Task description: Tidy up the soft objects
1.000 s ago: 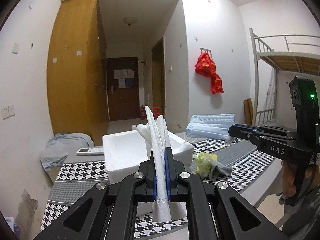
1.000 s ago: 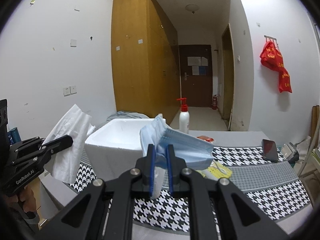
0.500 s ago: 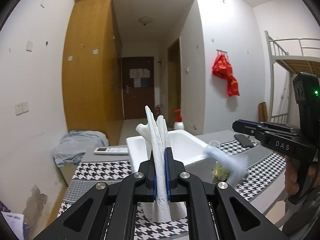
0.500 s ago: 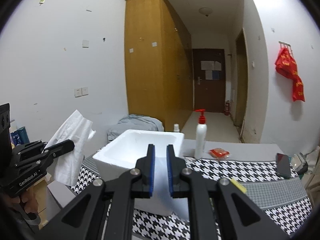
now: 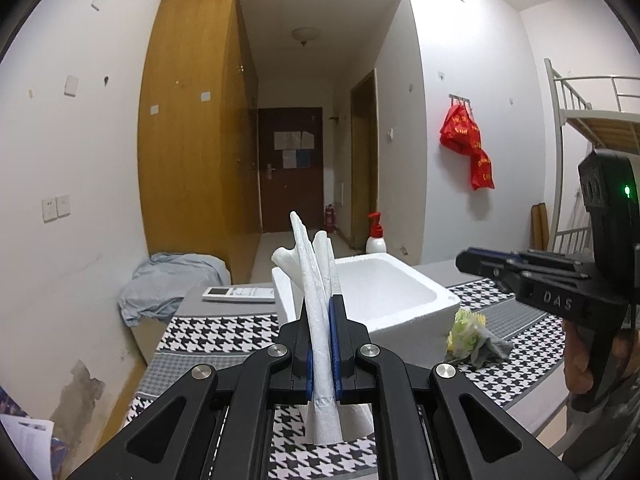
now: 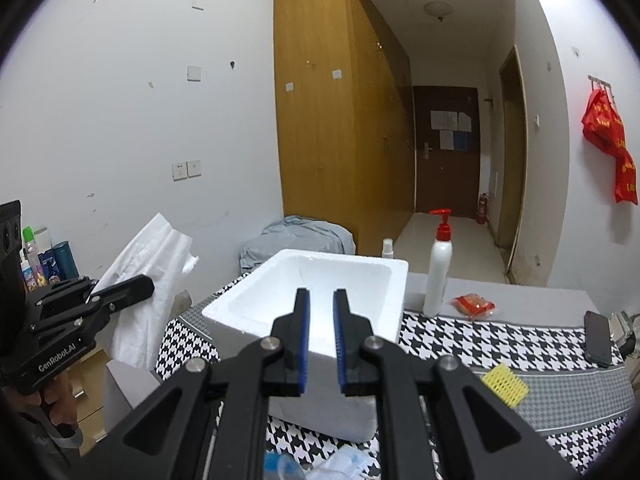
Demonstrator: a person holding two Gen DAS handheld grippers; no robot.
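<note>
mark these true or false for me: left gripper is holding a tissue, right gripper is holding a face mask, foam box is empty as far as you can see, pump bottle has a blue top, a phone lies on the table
1. The left gripper is clamped on a white tissue. True.
2. The right gripper holds a face mask. False: nothing is between its pads; a face mask lies on the table below it.
3. The white foam box shows nothing inside. True, for the part in view.
4. The pump bottle has a blue top. False: the pump is red.
5. A phone lies on the table. True, near its right end.
</note>
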